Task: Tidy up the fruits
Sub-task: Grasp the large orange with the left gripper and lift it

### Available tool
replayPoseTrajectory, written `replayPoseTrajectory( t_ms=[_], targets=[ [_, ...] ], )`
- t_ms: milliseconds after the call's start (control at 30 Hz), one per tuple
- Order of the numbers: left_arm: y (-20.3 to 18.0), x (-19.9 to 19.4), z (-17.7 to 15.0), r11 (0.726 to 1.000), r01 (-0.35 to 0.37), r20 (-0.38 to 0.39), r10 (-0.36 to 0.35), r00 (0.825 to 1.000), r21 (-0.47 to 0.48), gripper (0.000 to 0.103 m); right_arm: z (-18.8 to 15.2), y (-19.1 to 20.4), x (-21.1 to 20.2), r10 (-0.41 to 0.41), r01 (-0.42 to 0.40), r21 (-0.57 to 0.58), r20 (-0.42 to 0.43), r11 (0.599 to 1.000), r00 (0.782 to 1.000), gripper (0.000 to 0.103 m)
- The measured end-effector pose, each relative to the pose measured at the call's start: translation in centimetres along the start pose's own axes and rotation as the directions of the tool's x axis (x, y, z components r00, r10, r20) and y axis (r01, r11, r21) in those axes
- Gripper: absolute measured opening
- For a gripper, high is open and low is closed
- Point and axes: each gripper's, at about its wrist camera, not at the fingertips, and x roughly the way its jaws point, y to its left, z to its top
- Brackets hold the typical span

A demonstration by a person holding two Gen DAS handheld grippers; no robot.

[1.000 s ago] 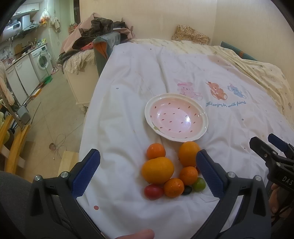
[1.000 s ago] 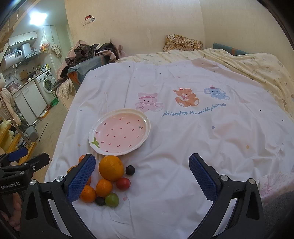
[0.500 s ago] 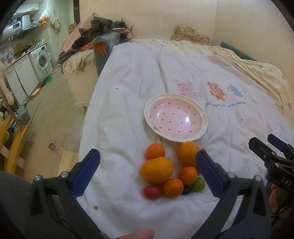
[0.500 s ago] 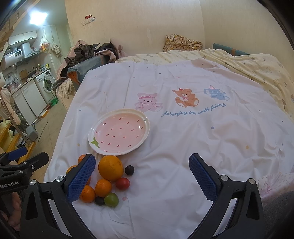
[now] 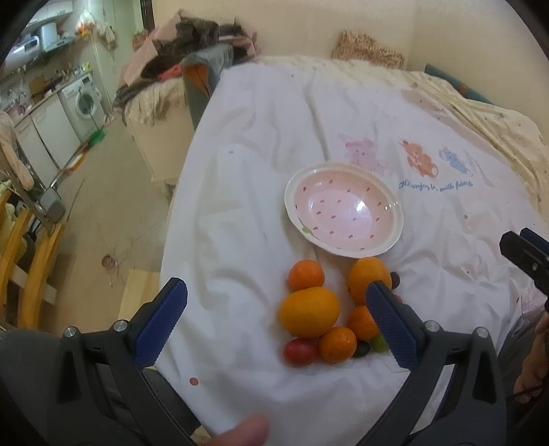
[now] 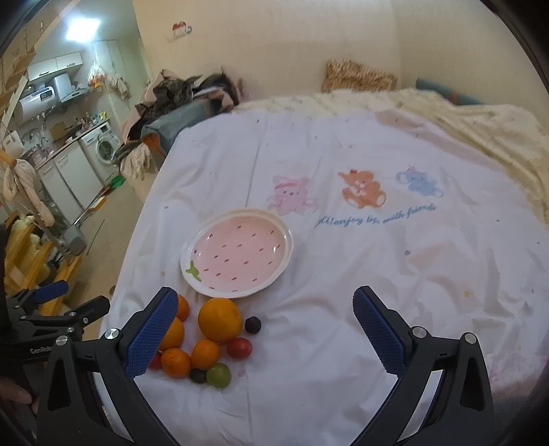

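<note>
white bedsheet with pink plate; fruit cluster lies on the sheet just beside the plate's near rim. left gripper and right gripper: both spread wide, holding nothing.

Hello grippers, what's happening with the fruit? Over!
Left gripper, right gripper open, empty. Fruit pile on sheet, beside empty strawberry plate. Nothing blocking.

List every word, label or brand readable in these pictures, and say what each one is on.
"GenRob", cut off by the blue pad: on the left gripper body, seen in the right wrist view.
"with friends": end of the blue script line on the white sheet; the words before it are too blurred to read.
Wall sticker: too small to read.
</note>
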Motion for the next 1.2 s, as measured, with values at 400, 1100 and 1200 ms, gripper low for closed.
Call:
replayPoseTrajectory(
  t_ms=[400, 1100, 1200],
  targets=[
    [1.4, 5.5, 1.5, 0.998, -0.048, -0.290, 0.038, 0.956, -0.028, 0.103, 0.5, -2.8, 6.1, 0.071, -0.046, 0.117, -0.215, 0.992, 0.974, 0.103],
    [-2.1, 14.0, -1.5, 0.986, 0.044, -0.577, -0.130, 0.806, -0.161, 0.063, -0.4, -5.6, 8.5, 0.099, -0.038, 0.240, -0.249, 0.970, 0.964, 0.103],
    [-2.1, 13.7, -1.4, 0.984, 0.043, -0.572, -0.136, 0.809, -0.174, 0.058, -0.5, -5.6, 8.6, 0.094, -0.034, 0.236, -0.249, 0.971, 0.964, 0.103]
  ],
)
